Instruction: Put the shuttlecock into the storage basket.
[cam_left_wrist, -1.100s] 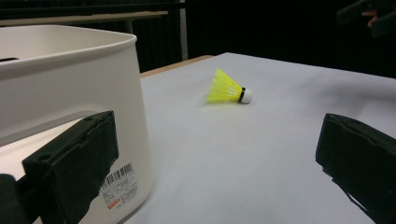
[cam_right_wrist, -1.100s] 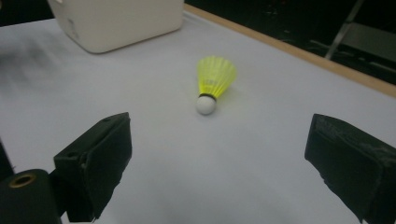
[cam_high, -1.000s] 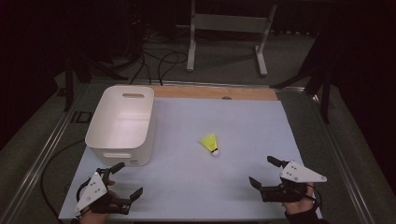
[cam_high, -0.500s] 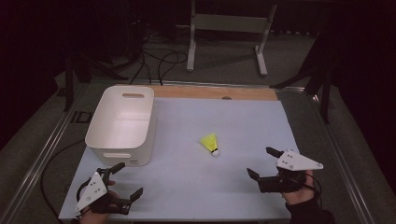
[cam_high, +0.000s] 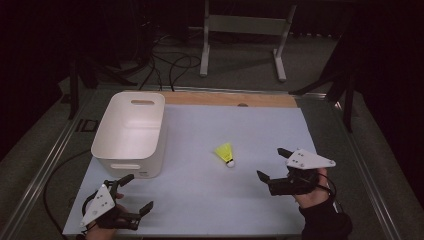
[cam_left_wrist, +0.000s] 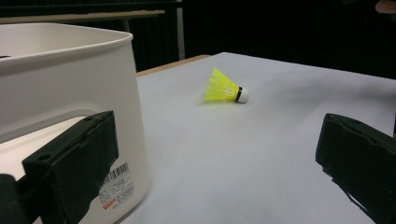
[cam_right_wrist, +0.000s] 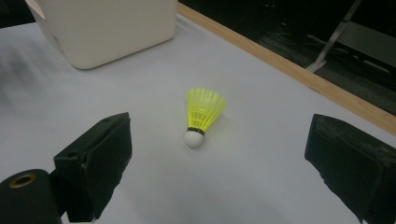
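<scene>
A yellow shuttlecock (cam_high: 225, 154) with a white cork lies on its side on the white table top, right of middle. My right gripper (cam_high: 270, 162) is open just right of it and slightly nearer, held by a gloved hand. In the right gripper view the shuttlecock (cam_right_wrist: 203, 114) lies between and just beyond the spread jaws of that gripper (cam_right_wrist: 219, 135), untouched. My left gripper (cam_high: 140, 191) is open at the front left corner, close to the white bin (cam_high: 131, 132). In the left gripper view, the left gripper (cam_left_wrist: 215, 135) holds nothing and the shuttlecock (cam_left_wrist: 226, 88) lies farther off.
The white plastic bin (cam_left_wrist: 56, 93) stands at the left of the table, and what it holds is hidden. A wooden strip (cam_high: 230, 99) runs along the table's far edge. Beyond it stand a metal stand (cam_high: 242, 35) and cables on the dark floor.
My right gripper has moved left and forward, closer to the shuttlecock. The left gripper and the shuttlecock have stayed put.
</scene>
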